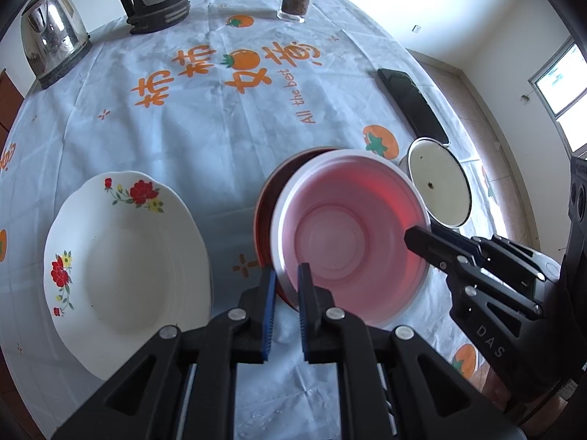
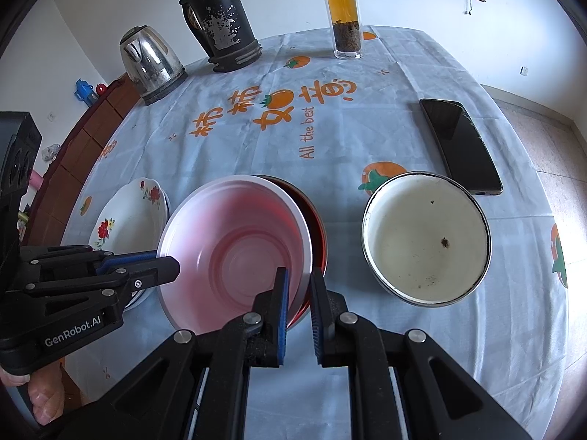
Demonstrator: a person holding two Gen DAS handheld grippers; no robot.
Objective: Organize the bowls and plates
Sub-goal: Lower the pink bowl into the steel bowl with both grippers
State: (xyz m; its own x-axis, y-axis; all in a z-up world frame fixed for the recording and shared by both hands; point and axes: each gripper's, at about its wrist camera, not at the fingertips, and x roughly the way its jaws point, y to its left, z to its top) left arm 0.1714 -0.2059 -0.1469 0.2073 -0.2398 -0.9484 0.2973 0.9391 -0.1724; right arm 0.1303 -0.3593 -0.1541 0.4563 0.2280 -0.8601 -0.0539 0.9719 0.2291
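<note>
Over tablecloth (image 1: pixel 205 139), both tools, nearly closed, pinch pink bowl (image 1: pixel 348 234).

Pale tablecloth (image 2: pixel 227 168) with orange persimmon prints, big orange characters and "All the best" written across the middle. At the far edge there's a steel kettle (image 2: pixel 150 62) on the left and, just beside it, a black thermos (image 2: pixel 220 25) with the paint badly chipped — silver patches showing through. Further right along that edge stands a clear bottle (image 2: pixel 345 18) of amber tea, leaves settled at the bottom. A black phone (image 2: pixel 460 145) lies flat near the right edge, screen up and dark. Off the table to the left runs a brown cabinet (image 2: pixel 73 154) — a blue item sits on top, too small to make out. A window (image 1: pixel 561 80) shows at right.
</note>
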